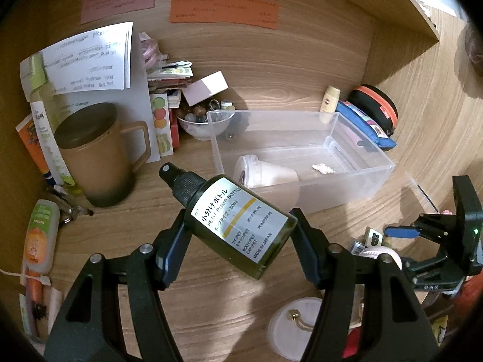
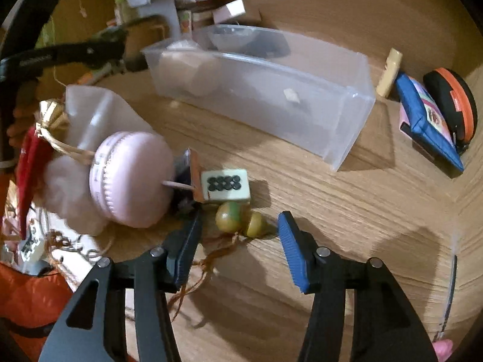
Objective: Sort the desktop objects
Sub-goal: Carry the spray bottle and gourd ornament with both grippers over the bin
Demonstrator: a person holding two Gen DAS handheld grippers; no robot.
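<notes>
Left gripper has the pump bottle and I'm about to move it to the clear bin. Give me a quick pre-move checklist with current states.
1. Grip on the pump bottle: left gripper is shut on its body, bottle lifted and tilted, cap toward upper left. Ok.
2. Bottle cap on: black pump top in place. Ok.
3. Room in the clear bin: it holds a white lidded cup lying on its side and a small white piece; the right half is mostly free. Ok.
4. Path to the bin: the brown mug stands left of the route. Ok.
5. Right gripper: open, holding nothing, over the green beads, away from the bin. Ok.
6. Grip security during travel: cannot tell.
</notes>
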